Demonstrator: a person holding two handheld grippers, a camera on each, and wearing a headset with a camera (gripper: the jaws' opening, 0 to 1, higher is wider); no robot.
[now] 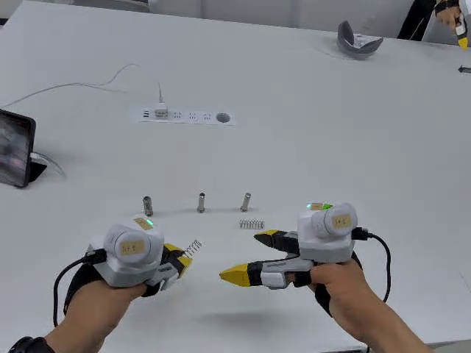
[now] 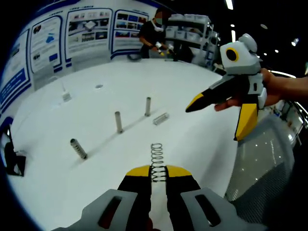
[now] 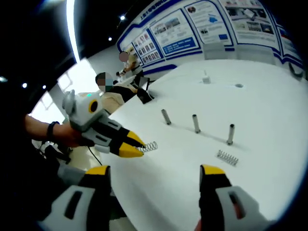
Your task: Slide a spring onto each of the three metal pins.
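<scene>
Head view: the left gripper [image 1: 179, 259] pinches the held spring [image 1: 193, 248] by its near coils, and the rest projects free beyond the jaw tips, above the white table [image 1: 331, 132] and in front of the row of three pins. The right gripper [image 1: 250, 256] hangs with its jaws spread wide and carries nothing. The loose spring [image 1: 252, 224] lies flat on the table just in front of the right pin [image 1: 246, 201]. Left gripper view: the held spring [image 2: 157, 155] is a thin, bright wire coil with open turns. Judge it very light, easily squashed sideways, and liable to bend or flick out of the grip. Take hold at one end only, with light pressure, and leave the far end open for the pin. The middle pin [image 2: 118, 121] and the right pin are bare, smooth grey metal. The left pin [image 2: 78, 148] looks ribbed, as if it already carries a spring. Right gripper view: your own jaws stand well apart. The loose spring [image 3: 227, 157] lies on its side near the right pin [image 3: 230, 134], so expect it to roll when nudged.
</scene>
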